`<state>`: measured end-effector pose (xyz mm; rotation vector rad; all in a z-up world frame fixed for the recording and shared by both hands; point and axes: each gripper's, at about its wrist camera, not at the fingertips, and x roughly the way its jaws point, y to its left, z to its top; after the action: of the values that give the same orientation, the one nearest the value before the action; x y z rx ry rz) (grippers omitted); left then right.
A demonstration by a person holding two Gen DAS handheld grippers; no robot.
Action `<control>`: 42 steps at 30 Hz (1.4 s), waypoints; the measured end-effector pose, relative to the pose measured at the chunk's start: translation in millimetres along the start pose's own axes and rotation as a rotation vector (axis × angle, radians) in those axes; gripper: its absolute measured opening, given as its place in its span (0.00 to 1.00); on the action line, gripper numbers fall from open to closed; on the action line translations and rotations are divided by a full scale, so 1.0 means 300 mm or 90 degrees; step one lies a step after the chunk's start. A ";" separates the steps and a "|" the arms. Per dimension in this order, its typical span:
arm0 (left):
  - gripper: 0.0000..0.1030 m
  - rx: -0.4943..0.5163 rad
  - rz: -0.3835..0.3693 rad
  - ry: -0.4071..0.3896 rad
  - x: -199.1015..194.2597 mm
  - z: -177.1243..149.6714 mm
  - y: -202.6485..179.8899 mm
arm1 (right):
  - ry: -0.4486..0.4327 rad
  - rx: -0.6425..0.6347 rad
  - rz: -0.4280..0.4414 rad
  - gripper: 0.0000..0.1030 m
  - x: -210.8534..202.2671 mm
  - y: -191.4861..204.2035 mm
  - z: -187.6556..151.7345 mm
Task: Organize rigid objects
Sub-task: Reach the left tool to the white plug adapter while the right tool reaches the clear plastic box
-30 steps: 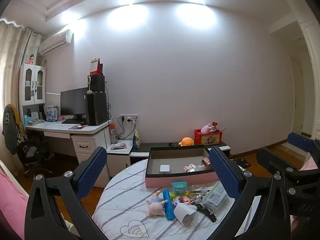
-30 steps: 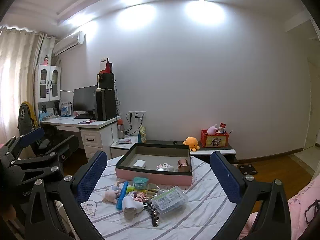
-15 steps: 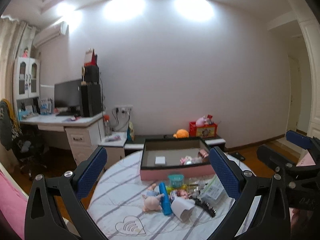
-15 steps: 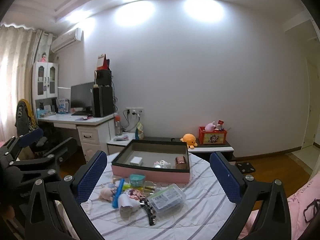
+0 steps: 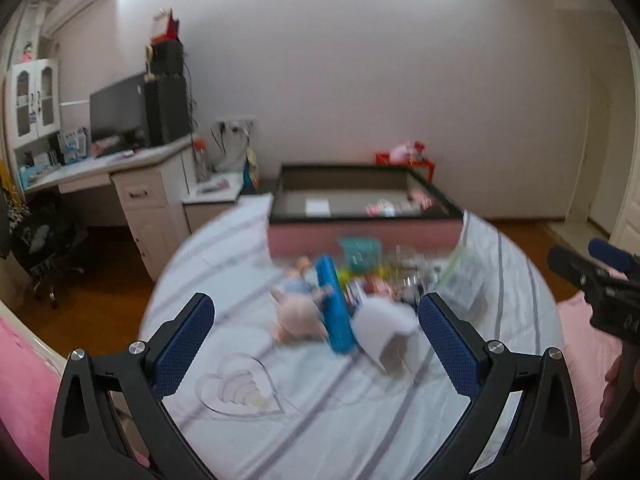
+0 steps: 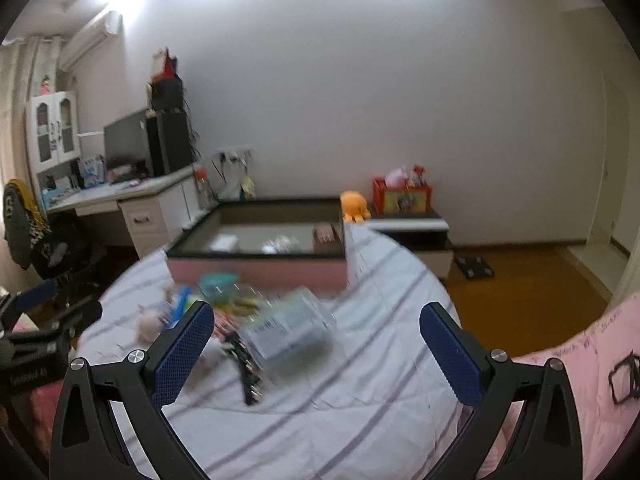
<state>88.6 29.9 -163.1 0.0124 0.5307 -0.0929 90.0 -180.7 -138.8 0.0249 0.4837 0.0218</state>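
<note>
My left gripper (image 5: 316, 322) is spread wide with nothing between its pads, poised above the near part of the round striped table (image 5: 224, 256). Just past it lies the heap I have to sort: at the left a small pink doll (image 5: 298, 314), touching it a blue oblong case (image 5: 335, 306) standing on edge, then a white tipped-over cup (image 5: 384, 326), with a teal tub (image 5: 359, 251) behind (the rest is too blurred to name). Farther right sits the clear plastic box (image 6: 290, 330) with a printed label, and a black clip (image 6: 247, 372) on the cloth just near of it. My right gripper (image 6: 316, 338) is likewise wide open and empty, lined up roughly with that box. At the far side of the table stands the pink tray (image 6: 256, 272). It already holds a white card (image 5: 318, 207) and a few small things towards its right end, so I judge the work begun but mostly ahead: the whole heap is on the cloth, not yet in the tray.
</note>
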 end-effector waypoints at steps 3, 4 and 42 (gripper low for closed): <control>1.00 -0.012 -0.001 0.036 0.064 -0.026 -0.036 | 0.037 0.011 -0.001 1.00 0.056 -0.031 -0.039; 1.00 -0.013 0.000 0.043 0.083 -0.032 -0.049 | 0.044 0.014 0.000 1.00 0.070 -0.038 -0.048; 0.58 0.002 -0.083 0.141 0.215 -0.098 -0.052 | 0.138 0.040 0.022 1.00 0.242 -0.086 -0.123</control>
<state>127.7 9.8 -220.8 -0.0082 0.7522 -0.2215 137.4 -204.0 -206.0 0.0926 0.7005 0.0437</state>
